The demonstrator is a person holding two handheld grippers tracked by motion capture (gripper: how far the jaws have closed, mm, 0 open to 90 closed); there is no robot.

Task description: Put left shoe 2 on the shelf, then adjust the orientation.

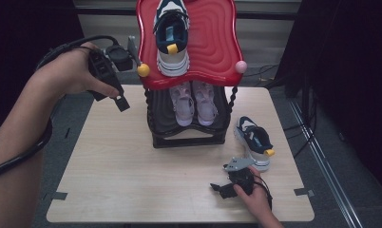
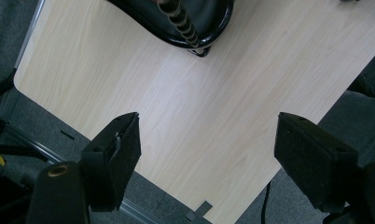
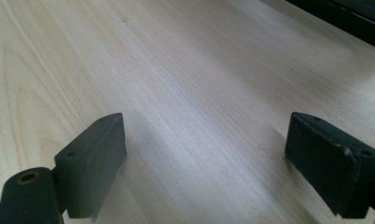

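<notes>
The left gripper [image 1: 114, 92] hangs above the table's [image 1: 132, 161] left side with its jaws spread wide and nothing between them. Ahead of it to the right stands a two-tier shoe rack [image 1: 189, 137]: a glossy red, rippled plastic top shelf [image 1: 213, 42] carries one navy-and-white sneaker [image 1: 171, 38], and the black lower shelf holds a pale pink pair [image 1: 194, 102]. The right gripper [image 1: 234, 183] rests low on the pale wood-grain tabletop, jaws likewise apart and empty. The loose navy sneaker [image 1: 253, 142] sits just beyond it, slightly right, upright on its sole. It looks light, with a soft padded upper and a stiff rubber sole; pinching the firm heel collar should hold best, since mesh sides would likely squash.
</notes>
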